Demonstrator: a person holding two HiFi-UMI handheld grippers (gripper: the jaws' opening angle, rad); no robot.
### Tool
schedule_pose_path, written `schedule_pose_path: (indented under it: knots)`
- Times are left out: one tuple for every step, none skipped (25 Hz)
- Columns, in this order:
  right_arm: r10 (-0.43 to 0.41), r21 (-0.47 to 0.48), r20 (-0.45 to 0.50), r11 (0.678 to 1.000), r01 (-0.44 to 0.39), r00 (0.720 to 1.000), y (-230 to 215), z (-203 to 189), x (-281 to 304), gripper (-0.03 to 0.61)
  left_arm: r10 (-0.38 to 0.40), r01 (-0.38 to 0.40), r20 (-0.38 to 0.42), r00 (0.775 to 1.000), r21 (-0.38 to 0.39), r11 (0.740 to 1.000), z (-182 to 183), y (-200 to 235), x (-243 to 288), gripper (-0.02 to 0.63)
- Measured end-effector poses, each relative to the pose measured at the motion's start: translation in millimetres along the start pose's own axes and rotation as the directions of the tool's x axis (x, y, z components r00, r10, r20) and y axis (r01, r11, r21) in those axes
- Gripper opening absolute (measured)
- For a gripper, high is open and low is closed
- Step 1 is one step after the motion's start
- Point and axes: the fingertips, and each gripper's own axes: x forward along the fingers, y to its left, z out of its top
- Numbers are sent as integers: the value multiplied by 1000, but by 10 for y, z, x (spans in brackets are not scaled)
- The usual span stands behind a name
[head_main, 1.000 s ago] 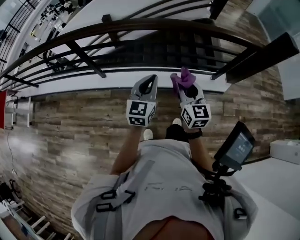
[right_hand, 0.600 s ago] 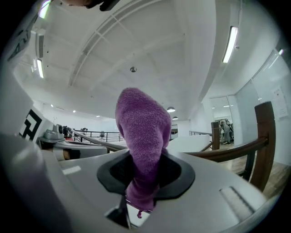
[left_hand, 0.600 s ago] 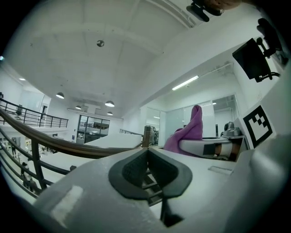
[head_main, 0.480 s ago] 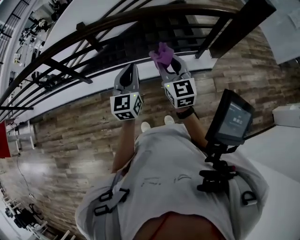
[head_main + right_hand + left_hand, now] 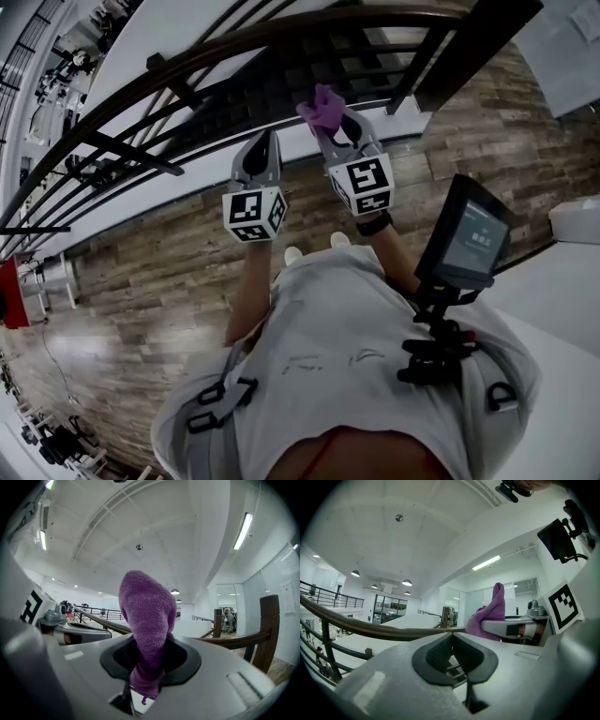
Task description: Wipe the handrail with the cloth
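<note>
From where I stand, the person faces the dark wooden handrail (image 5: 234, 39) with both tools raised toward it. The right gripper (image 5: 330, 124) is clamped on a purple cloth (image 5: 323, 105). Only the cloth's lower end is pinched between the pads, and most of it stands up in a loose tuft above the tips. The tuft sits just short of the handrail, on the person's side, and I see no contact with the wood yet. The left gripper (image 5: 264, 142) is next to it, a little further back from the handrail, with its jaws pressed together on nothing. Wiping has not begun, as far as I can judge. The grip is my main worry. With so little fabric nipped, dragging it along the handrail could pull it free. Beyond the handrail the floor drops away to an open hall, so a loose cloth could fall out of reach. Because the tuft points upward, an approach at this height could also bring the hard grey tips against the wood ahead of the fabric and scuff it. The upright post (image 5: 269, 620) at the handrail's right end could snag the cloth on a sweep that way. The empty tool could knock the bars below the handrail if it comes forward too.
</note>
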Motion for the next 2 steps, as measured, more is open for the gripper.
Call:
schedule_pose_path:
  knots:
    - [2, -2, -1, 1000, -2, 1000, -11, -2, 4, 103, -1, 1, -3, 1000, 3, 1000, -8, -4, 4, 0]
    - [4, -5, -2, 1000, -4, 1000, -21, -4, 9, 103, -2, 2, -6, 1000, 5, 1000, -17, -6, 7, 0]
